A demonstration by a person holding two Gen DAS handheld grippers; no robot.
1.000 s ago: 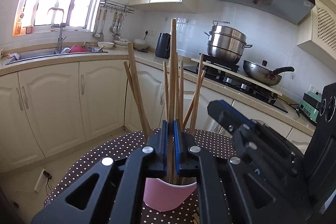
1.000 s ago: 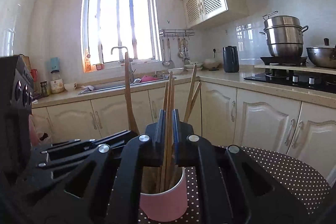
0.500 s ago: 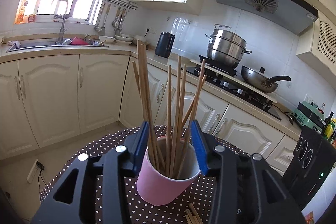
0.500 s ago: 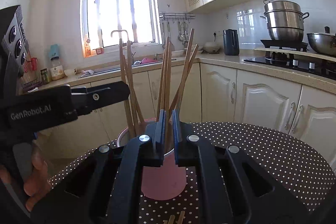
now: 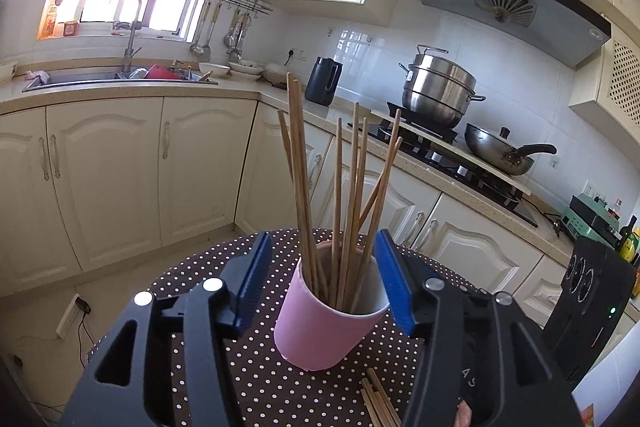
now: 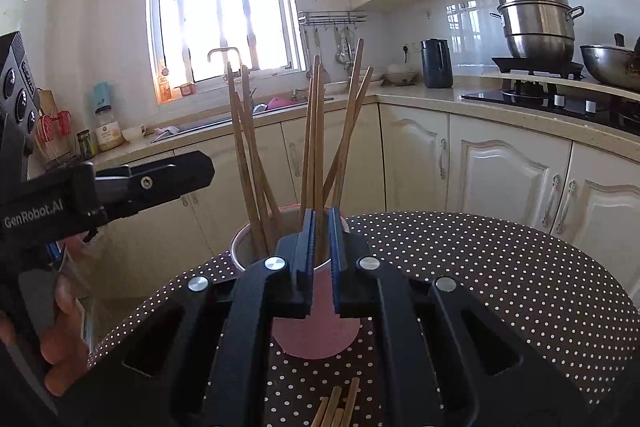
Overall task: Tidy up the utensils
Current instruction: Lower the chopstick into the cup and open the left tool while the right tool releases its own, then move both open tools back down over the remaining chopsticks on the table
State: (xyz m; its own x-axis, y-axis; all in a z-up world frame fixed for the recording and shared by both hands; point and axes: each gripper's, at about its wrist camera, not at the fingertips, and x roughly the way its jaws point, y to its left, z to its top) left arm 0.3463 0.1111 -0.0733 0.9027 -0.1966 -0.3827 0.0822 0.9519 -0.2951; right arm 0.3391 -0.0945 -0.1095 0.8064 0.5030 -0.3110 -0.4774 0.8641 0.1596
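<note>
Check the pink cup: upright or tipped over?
Upright. The pink cup stands on its base on the dotted tablecloth, chopsticks sticking up from it.

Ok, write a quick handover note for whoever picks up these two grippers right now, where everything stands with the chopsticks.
Left hand-held gripper: jaws opening, one either side of the pink cup, pads clear of it.
Right hand-held gripper: jaws nearly shut just in front of the cup; whether they pinch a chopstick is unclear.
Done: a bunch of chopsticks stands upright in the cup on the dotted table.
Left: several loose chopsticks lie on the table in front of the cup; pick them up and drop them in.
</note>
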